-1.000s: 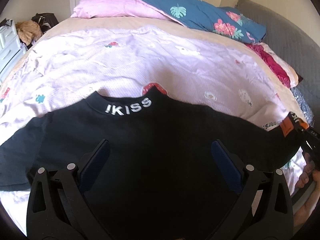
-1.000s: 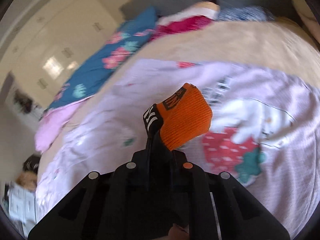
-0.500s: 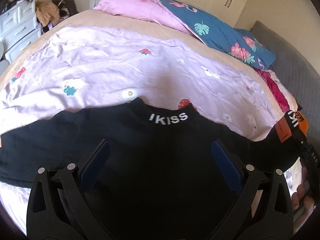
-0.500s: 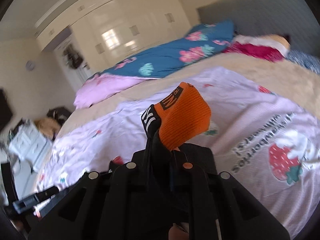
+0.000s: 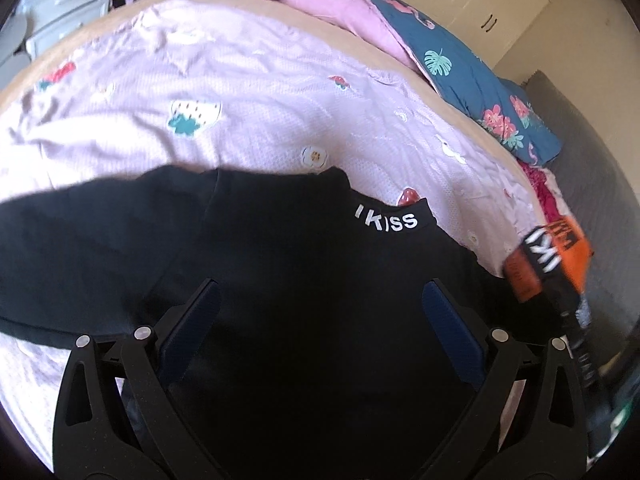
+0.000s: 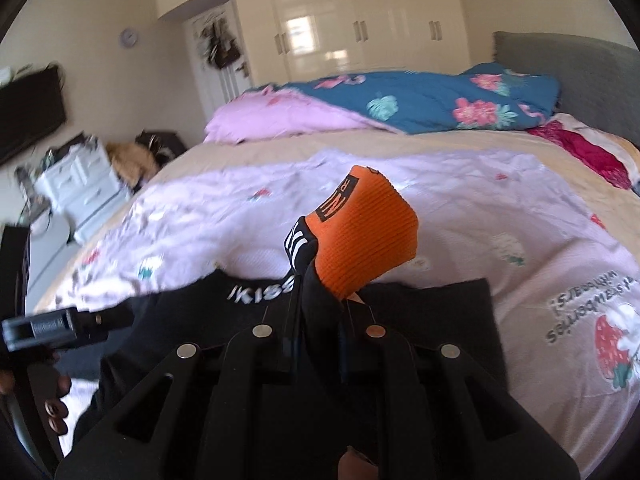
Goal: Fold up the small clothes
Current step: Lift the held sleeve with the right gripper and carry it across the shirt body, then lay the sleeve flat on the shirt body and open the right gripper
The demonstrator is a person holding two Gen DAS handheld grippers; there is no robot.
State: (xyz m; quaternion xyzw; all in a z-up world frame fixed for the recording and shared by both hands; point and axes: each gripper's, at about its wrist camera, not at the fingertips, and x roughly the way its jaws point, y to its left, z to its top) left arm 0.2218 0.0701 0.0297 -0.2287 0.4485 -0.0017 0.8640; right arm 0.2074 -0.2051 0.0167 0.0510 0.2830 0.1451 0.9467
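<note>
A small black top (image 5: 304, 280) with "IKISS" on its collar (image 5: 386, 222) lies spread on the lilac printed sheet (image 5: 240, 92). My left gripper (image 5: 320, 312) is open just above the top's middle, holding nothing. My right gripper (image 6: 316, 320) is shut on the top's sleeve end with its orange cuff (image 6: 364, 232), held up over the garment. The cuff also shows at the right edge of the left wrist view (image 5: 548, 256). The top's body also shows in the right wrist view (image 6: 432, 320).
A pink blanket (image 6: 280, 120) and a blue floral duvet (image 6: 420, 96) are piled at the bed's far side, with a grey headboard (image 6: 580, 72) on the right. White drawers (image 6: 80, 188) stand on the floor left of the bed.
My right gripper has swung the orange-cuffed sleeve in over the black top. My left gripper's view has shifted right and down; the top's left sleeve now stretches out to the left.
</note>
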